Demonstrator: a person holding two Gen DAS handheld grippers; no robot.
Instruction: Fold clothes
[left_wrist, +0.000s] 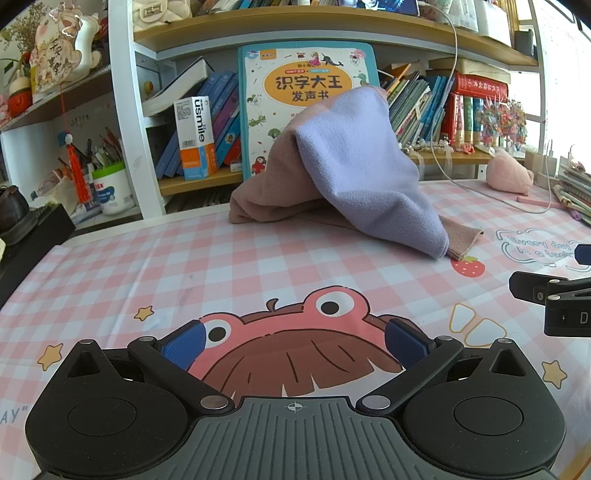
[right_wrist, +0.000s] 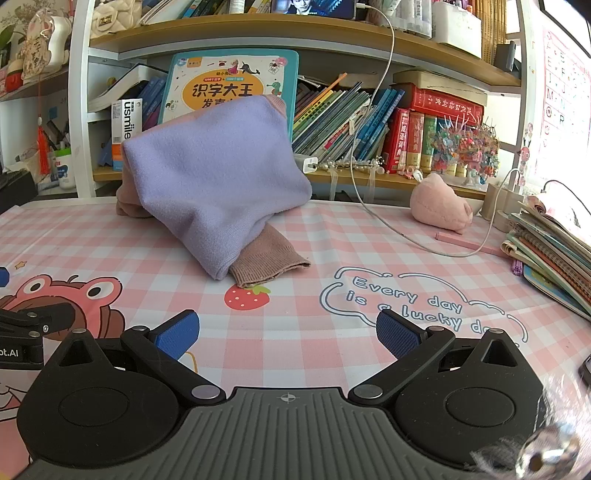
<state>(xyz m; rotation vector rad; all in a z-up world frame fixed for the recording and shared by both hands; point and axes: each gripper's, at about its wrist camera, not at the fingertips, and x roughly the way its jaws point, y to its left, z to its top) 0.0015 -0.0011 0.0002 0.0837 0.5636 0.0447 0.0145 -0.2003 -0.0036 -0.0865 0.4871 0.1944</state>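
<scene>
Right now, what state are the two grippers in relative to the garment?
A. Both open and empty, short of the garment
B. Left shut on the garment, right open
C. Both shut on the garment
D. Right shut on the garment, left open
A: the left gripper and right gripper both have their blue pads spread wide with nothing between them, and the purple and pink garment sits in a heap further back on the checked tablecloth.
</scene>
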